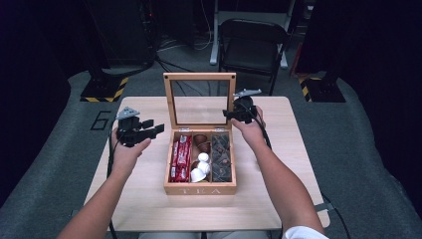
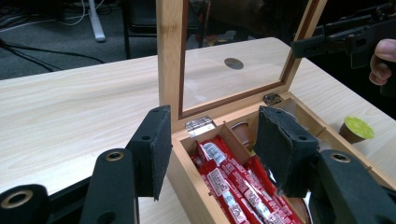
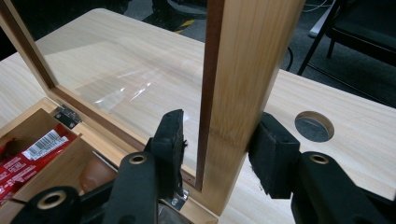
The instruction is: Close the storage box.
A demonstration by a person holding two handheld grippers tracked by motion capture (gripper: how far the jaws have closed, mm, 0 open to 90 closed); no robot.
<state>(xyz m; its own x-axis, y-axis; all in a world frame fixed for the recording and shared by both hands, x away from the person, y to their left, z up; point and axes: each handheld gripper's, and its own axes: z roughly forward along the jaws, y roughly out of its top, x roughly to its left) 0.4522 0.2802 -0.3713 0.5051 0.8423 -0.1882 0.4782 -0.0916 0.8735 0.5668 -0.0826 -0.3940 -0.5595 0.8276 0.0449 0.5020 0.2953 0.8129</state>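
Note:
A wooden tea box stands open at mid-table, its glass lid upright. Red packets fill its left compartment, white and brown capsules the middle, dark tea bags the right. My right gripper straddles the lid's right rail. In the right gripper view one pad touches the wood's back face, while the other stands a little off the glass side. My left gripper hovers open and empty left of the box. Its jaws frame the box's back-left corner and the red packets.
A green-topped capsule sits on the table right of the box. The tabletop has a round cable hole behind the lid. A folding chair stands beyond the table's far edge, with cables on the floor around it.

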